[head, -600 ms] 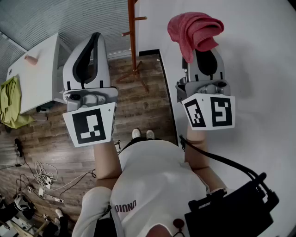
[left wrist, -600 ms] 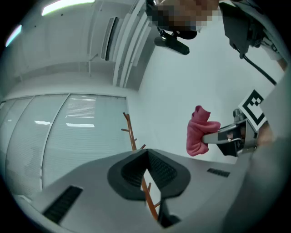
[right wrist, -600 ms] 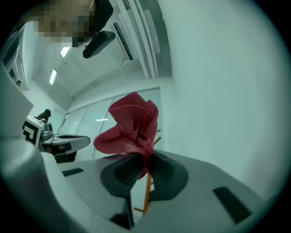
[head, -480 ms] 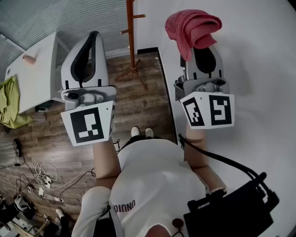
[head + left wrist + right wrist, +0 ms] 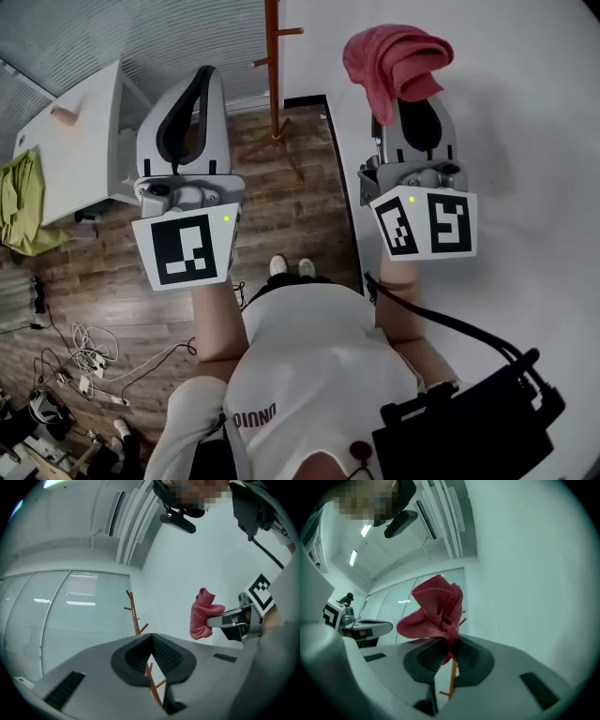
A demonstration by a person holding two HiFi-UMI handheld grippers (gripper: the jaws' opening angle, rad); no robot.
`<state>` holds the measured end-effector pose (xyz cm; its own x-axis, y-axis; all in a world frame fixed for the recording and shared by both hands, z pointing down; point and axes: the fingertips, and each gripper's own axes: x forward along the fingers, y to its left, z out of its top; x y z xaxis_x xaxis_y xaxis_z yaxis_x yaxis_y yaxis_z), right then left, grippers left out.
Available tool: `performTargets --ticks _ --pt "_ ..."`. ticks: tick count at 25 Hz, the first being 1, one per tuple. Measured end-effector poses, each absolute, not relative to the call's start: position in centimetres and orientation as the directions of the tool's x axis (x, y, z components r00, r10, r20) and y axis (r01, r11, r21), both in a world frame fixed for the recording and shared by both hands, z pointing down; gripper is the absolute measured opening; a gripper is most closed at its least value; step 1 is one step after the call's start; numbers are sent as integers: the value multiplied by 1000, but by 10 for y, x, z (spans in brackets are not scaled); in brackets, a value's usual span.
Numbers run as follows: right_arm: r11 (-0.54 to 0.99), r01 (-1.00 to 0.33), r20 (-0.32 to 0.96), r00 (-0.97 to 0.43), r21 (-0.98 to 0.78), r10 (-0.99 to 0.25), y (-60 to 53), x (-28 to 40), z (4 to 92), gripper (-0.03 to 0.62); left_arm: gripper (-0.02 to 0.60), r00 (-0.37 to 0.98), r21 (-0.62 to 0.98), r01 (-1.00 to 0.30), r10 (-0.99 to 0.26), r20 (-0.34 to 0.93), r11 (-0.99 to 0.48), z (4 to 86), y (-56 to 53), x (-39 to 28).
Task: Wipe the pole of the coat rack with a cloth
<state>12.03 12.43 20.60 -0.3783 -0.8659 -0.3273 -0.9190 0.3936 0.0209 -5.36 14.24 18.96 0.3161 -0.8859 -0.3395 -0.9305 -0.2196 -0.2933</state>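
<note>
Both grippers have drifted a touch to the right in the head view since half a second ago, and a little green light now shows on each marker cube. Nothing else has really changed.

My right gripper (image 5: 449, 653) is clamped on the cloth (image 5: 394, 56). It's a pinkish-red terry cloth, all bunched up, with soft folds and a stitched hem along one edge. Only a narrow bit is pinched between the jaws. The rest puffs out past the tips and flops a little toward my left gripper's side.

My left gripper (image 5: 152, 639) has its jaws together at the tips with nothing in them. There's just a small diamond gap lower down between the pads.

The coat rack pole (image 5: 273, 66) stands out ahead of both grippers, in the space between them and somewhat nearer the left one. It's thin reddish-brown wood with short pegs angling upward, and its feet sit on the wood floor (image 5: 281, 216). Through each gripper's own view I can see the pole lined up right behind the jaws. The cloth isn't touching it and sits well off to its right, up against the white wall (image 5: 525, 112).
</note>
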Motion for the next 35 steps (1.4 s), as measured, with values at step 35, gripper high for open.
performTargets --ticks 35 --pt "434 -894 -395 -439 106 -807 -58 96 161 47 14 186 -170 -977 -905 -384 -128 178 -27 -80"
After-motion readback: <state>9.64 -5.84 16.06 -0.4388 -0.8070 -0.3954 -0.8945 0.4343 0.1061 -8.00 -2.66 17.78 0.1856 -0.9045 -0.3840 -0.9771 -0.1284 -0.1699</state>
